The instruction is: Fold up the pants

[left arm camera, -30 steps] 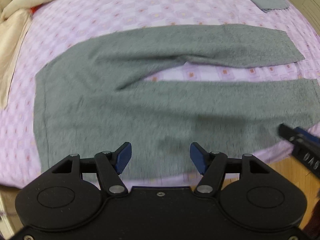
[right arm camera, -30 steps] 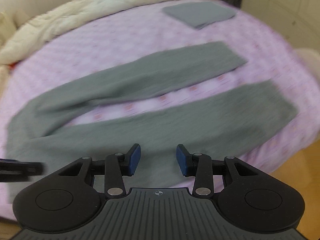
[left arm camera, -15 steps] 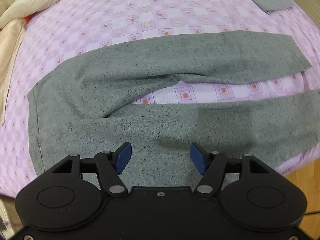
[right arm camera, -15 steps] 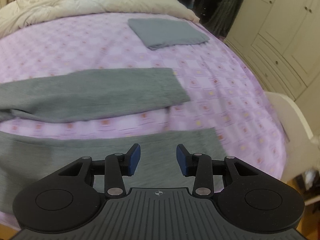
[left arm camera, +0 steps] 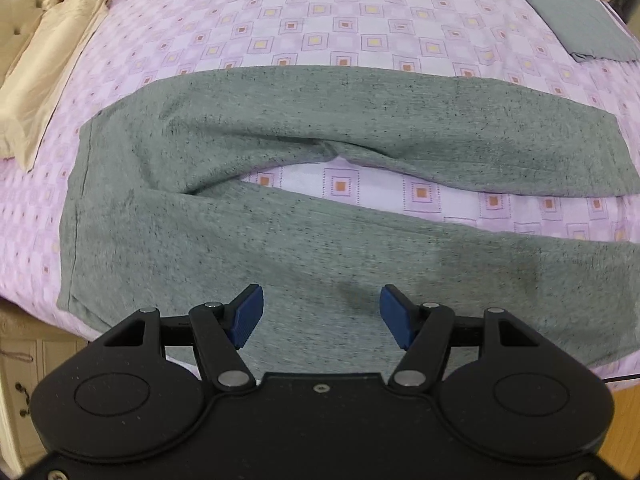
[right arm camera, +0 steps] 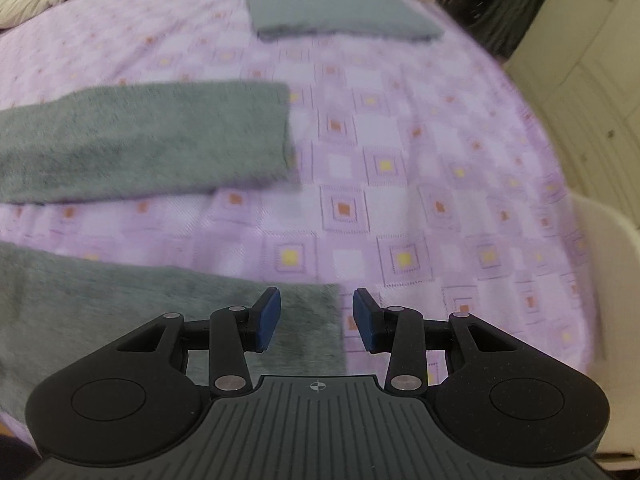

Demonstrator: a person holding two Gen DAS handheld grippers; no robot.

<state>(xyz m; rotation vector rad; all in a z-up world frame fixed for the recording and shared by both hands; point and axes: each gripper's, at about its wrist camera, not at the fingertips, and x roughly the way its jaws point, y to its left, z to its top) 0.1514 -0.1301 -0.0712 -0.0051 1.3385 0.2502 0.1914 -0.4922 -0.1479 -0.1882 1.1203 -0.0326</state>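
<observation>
i see the grey pants [left arm camera: 304,184] spread flat on the purple checked bedsheet [left arm camera: 344,28], waistband at the left of my left wrist view, the two legs running off to the right with a strip of sheet showing between them. my left gripper [left arm camera: 322,312] hangs over the near leg close to the seat, its blue pads wide apart with nothing between them. my right gripper [right arm camera: 316,316] is over the cuff end of the near leg [right arm camera: 120,304], fingers spread as well, gripping nothing; the cuff's edge shows in the gap between its pads. the far leg's cuff [right arm camera: 280,132] lies further up the bed. a folded grey garment [right arm camera: 332,12] sits apart near the top, and a cream duvet [left arm camera: 48,60] is bunched at the left.
</observation>
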